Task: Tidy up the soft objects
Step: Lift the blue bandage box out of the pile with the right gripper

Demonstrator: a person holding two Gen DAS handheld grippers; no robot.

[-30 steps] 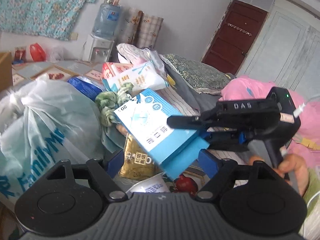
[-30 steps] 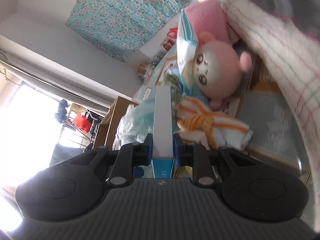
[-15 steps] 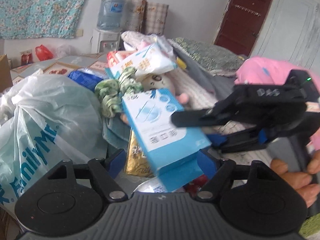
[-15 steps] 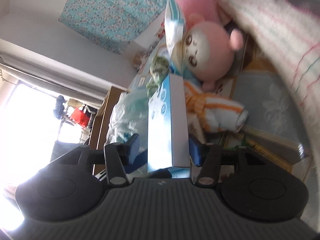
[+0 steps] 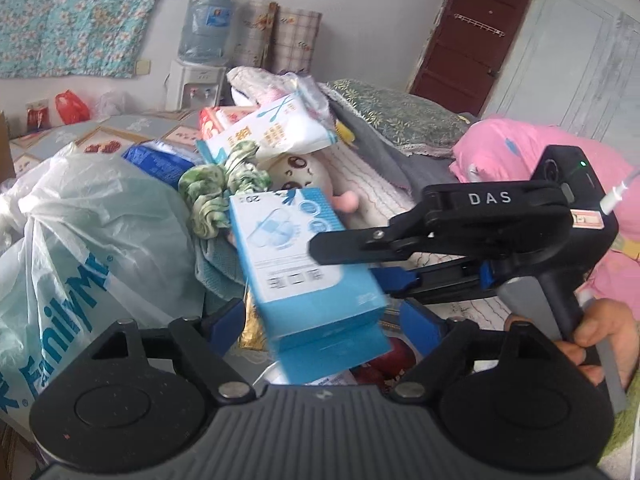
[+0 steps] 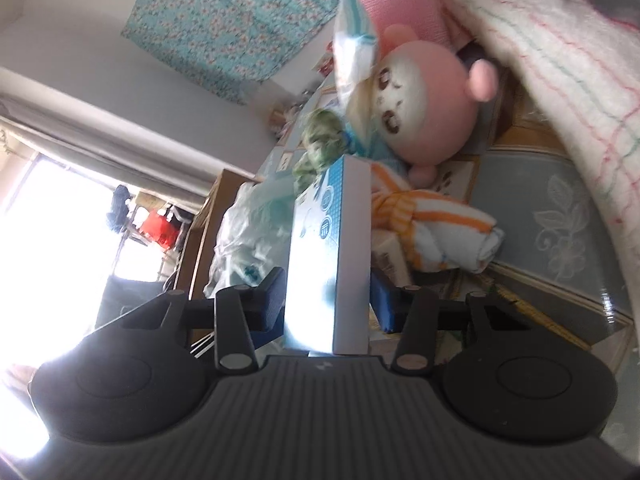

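my left tongs (image 5: 322,318) stand wide apart around the near end of the blue-and-white box (image 5: 306,268), and i see a gap between each blue pad and the box, so they are not clamped on it. my right tongs (image 6: 328,308) come in from the right side with the same box between their fingers; their jaws have just been closing a little, and in the right wrist view the left pad sits against the box's face while the right pad looks just beside its edge, so i cannot tell whether the grip is firm. the box hangs tilted above the cluttered bench, over a gold packet (image 5: 252,328). just behind it lie the pink plush toy (image 6: 424,108), a green knotted cloth (image 5: 218,188), an orange-striped rolled towel (image 6: 436,228) and a white wipes pack (image 5: 276,132). a white plastic bag (image 5: 88,224) bulges at my left.
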